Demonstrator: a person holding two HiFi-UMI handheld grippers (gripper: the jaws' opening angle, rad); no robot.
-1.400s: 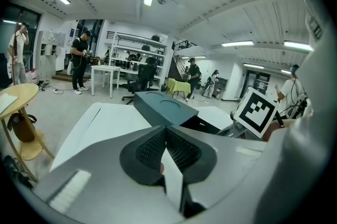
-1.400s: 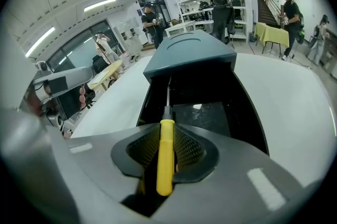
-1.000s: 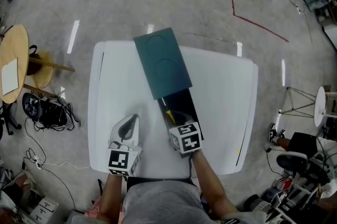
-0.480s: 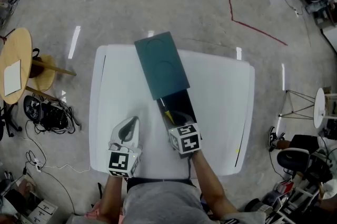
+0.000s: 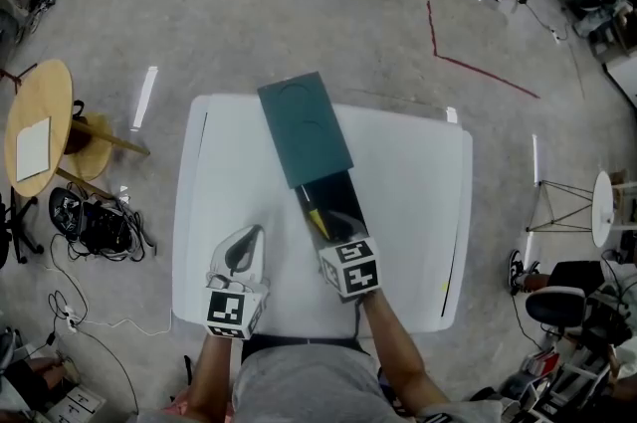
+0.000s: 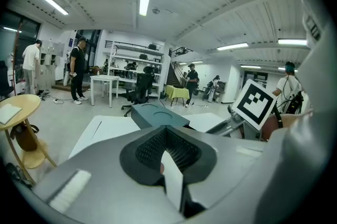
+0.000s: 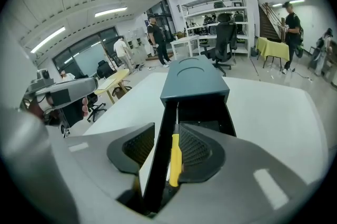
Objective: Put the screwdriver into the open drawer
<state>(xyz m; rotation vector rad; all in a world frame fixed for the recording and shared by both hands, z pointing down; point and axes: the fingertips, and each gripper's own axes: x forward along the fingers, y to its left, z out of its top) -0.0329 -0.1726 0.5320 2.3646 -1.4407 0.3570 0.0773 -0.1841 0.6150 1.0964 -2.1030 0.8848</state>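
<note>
Screwdriver [image 7: 174, 159] lies in the drawer [image 7: 202, 109] as before; our right gripper [image 7: 166, 136] has just opened, releasing it; our left gripper [image 6: 166, 132] stays clenched, empty.

R tongs [image 7: 165, 137] just opening, yellow screwdriver [image 7: 174, 161] btwn jaws, lying in drawer [image 7: 210, 111]

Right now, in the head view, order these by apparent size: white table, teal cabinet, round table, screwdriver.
1. white table
2. teal cabinet and round table: about alike, and the round table looks farther off, so unranked
3. screwdriver
</note>
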